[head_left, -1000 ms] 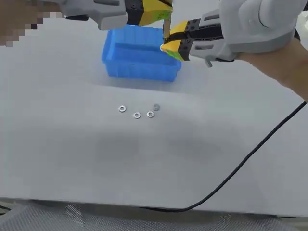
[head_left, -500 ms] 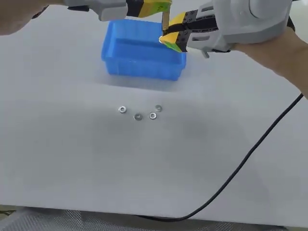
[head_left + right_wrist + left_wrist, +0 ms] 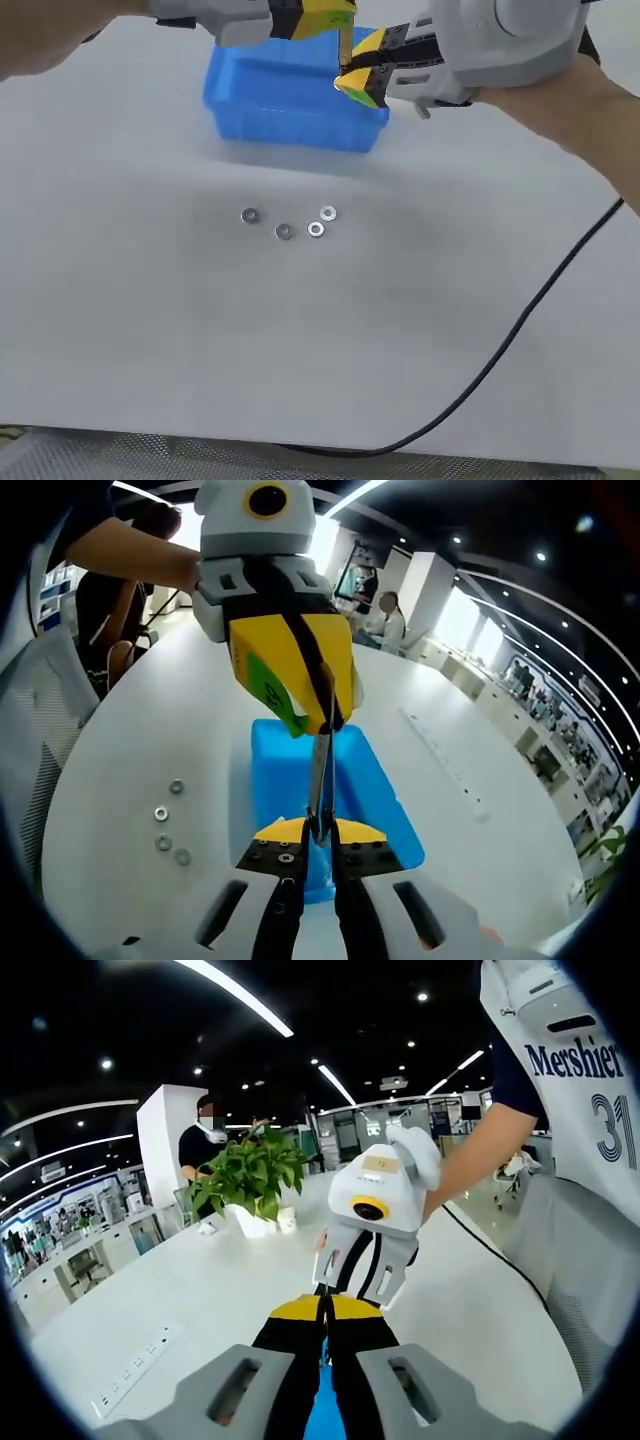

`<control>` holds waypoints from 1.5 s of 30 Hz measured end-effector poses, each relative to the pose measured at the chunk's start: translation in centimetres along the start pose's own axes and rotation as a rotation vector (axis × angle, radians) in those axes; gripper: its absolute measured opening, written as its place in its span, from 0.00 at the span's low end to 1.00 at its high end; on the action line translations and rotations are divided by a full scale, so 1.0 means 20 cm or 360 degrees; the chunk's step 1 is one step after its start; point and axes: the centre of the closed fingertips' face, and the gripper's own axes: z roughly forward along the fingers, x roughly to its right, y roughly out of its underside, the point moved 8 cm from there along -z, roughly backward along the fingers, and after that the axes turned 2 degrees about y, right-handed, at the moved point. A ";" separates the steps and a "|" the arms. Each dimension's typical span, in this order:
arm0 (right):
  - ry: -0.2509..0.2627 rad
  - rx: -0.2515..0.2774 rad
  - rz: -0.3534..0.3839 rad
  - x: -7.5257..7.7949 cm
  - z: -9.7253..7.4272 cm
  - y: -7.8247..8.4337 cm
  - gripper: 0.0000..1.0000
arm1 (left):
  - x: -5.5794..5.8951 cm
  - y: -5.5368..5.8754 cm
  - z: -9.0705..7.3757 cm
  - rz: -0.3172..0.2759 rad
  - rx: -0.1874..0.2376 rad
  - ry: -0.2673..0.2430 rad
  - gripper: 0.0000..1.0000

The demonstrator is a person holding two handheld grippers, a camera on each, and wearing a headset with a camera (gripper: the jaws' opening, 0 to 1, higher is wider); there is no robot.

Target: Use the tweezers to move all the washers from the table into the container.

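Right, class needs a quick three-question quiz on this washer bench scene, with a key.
1. How many washers lie on the table?
2. True or false: the tweezers lie flat on the table.
3. Seen from the person, the blue container sits: A nearer than the washers; B beyond them; C underneath them.
Key: 1 four. 2 false; left claw and right claw both grip them. 3 B.

A: Bright, even light on the table; just a faint soft shadow beneath the right tongs.
B: Fisheye views bend at the edges; ceiling strips glare above the left tongs, the rest dim.
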 end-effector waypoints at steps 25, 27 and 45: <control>-0.0008 0.0033 0.0054 -0.06 0.01 -0.01 0.11 | 0.01 0.00 0.00 -0.0024 -0.0003 0.0006 0.03; -0.0003 0.0038 0.0063 -0.06 0.01 -0.01 0.11 | 0.02 -0.01 0.00 -0.0022 -0.0001 0.0007 0.03; -0.0058 0.0176 -0.0009 -0.23 -0.13 -0.20 0.12 | 0.22 -0.16 -0.17 0.0029 -0.0013 0.0082 0.03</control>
